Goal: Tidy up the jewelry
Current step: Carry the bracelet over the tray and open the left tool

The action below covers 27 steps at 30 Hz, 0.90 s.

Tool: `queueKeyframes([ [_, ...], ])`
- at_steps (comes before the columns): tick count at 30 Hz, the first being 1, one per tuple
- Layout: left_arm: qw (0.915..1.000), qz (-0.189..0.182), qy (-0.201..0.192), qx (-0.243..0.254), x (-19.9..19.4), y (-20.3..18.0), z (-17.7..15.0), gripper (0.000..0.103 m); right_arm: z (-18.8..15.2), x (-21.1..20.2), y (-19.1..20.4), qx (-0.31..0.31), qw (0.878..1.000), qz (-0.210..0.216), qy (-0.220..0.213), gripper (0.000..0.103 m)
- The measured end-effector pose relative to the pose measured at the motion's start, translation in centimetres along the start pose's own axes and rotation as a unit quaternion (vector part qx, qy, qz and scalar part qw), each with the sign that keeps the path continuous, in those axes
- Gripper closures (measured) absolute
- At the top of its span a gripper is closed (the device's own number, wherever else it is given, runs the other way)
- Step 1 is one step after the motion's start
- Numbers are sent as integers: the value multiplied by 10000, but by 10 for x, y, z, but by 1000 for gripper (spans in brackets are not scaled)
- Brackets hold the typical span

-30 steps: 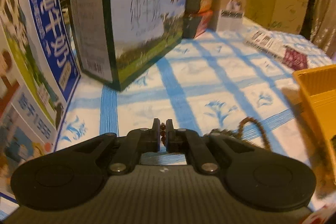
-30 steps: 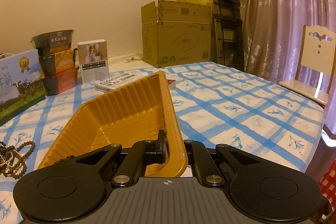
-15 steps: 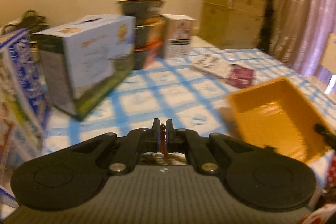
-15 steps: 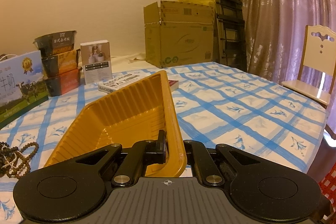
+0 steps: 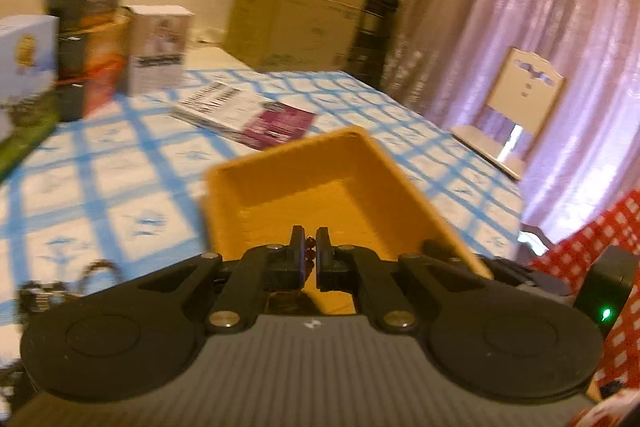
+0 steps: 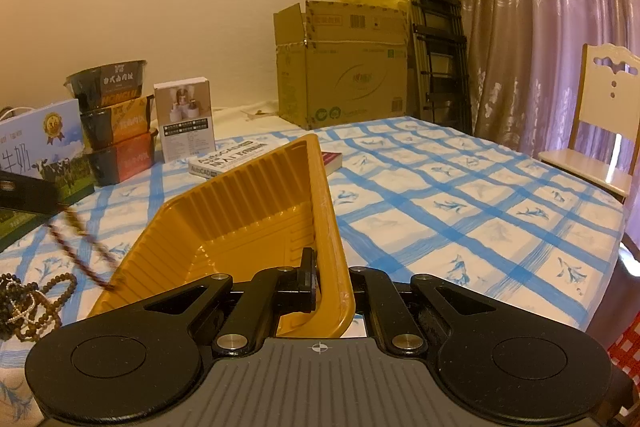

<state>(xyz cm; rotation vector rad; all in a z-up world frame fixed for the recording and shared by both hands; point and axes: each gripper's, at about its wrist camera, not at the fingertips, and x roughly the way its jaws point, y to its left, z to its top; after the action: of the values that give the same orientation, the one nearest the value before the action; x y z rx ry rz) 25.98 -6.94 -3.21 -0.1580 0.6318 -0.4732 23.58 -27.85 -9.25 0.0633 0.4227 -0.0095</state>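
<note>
My left gripper (image 5: 308,254) is shut on a brown bead string (image 5: 308,255) and holds it over the near edge of the yellow tray (image 5: 320,187). In the right wrist view the left gripper (image 6: 24,193) enters at the left with the bead string (image 6: 78,247) hanging, blurred, down to the tray's left rim. My right gripper (image 6: 332,279) is shut on the yellow tray's (image 6: 248,211) right wall and holds it tilted. A pile of bead strings and a pearl strand (image 6: 28,301) lies on the tablecloth left of the tray.
A blue-checked tablecloth (image 6: 460,211) covers the table. A book (image 6: 240,157), stacked bowls (image 6: 114,119), a white box (image 6: 184,119) and a milk carton (image 6: 40,147) stand at the back left. A cardboard box (image 6: 344,63), a ladder and a chair (image 6: 600,131) stand beyond.
My left gripper lifted the bead string off the cloth and swung right, over the yellow tray. The right gripper kept its hold on the tray.
</note>
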Motion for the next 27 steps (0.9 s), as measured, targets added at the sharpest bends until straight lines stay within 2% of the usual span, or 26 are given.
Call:
queueKeyframes([
  [4,9996,-195,182,18,23,-17,-5,99,-1,0,-1,24,10000,18,19,98],
  [9,9981,-380,467,-131,47,-21,-10,99,0,0,-1,39,10000,26,20,98],
  [13,9974,-347,553,-303,54,-19,-12,91,0,0,-2,44,10000,26,28,98],
  [20,9978,-210,164,-605,18,-3,-20,80,-2,0,-5,81,9999,1,71,98],
  [22,9983,-46,56,-582,2,4,-28,76,-3,0,-6,85,9999,-2,89,98],
  [27,9956,554,9,-758,-39,37,-55,76,-5,-1,-6,84,9999,-38,123,98],
])
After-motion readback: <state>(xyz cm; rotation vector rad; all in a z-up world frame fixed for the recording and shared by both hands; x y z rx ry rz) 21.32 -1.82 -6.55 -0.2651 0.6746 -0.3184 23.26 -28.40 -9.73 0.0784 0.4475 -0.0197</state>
